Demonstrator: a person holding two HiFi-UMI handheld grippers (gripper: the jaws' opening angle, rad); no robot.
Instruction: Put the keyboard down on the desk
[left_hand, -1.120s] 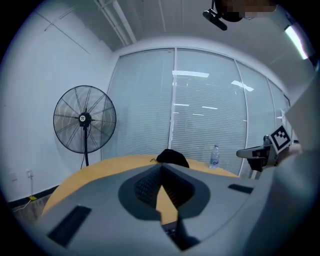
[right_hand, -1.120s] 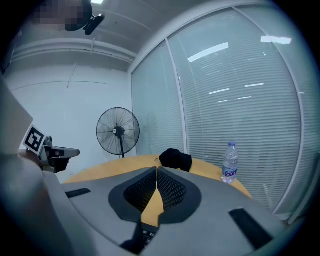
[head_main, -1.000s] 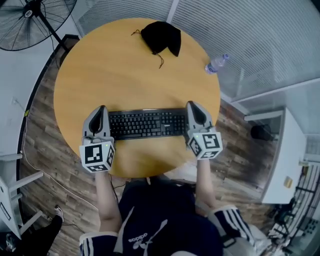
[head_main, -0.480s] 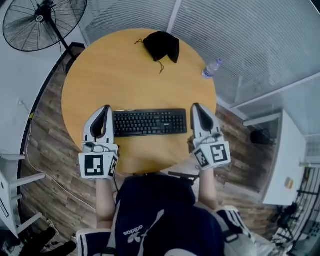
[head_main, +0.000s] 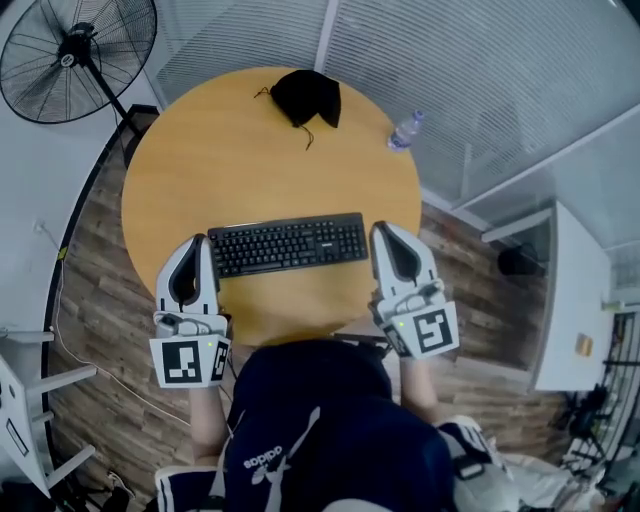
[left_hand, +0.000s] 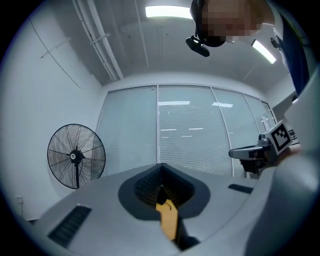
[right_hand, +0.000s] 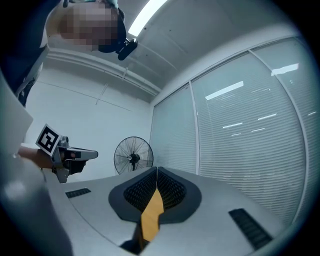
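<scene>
The keyboard (head_main: 288, 243) lies flat on the round bench (head_main: 240, 150), between the jaws of the left gripper (head_main: 197, 243) and the right gripper (head_main: 382, 232). Both pairs of jaws are pressed together with nothing in them. Beyond the jaws lie a black pouch (head_main: 307, 97) and a bottle (head_main: 403, 131).

Beyond the left gripper (head_main: 196, 240), the fan (head_main: 75, 55) is clipped by the top-left corner of the head view. The dark bundle (head_main: 306, 97) far ahead between the two grippers is too shapeless to tell what it is. Well past the right gripper (head_main: 381, 228) the bottle (head_main: 404, 131) is too small for its label to be read, the person's torso (head_main: 320, 430) behind both grippers hides the near rim of the counter (head_main: 250, 150), and in each gripper view the gripper's own body blocks everything below its tips.
</scene>
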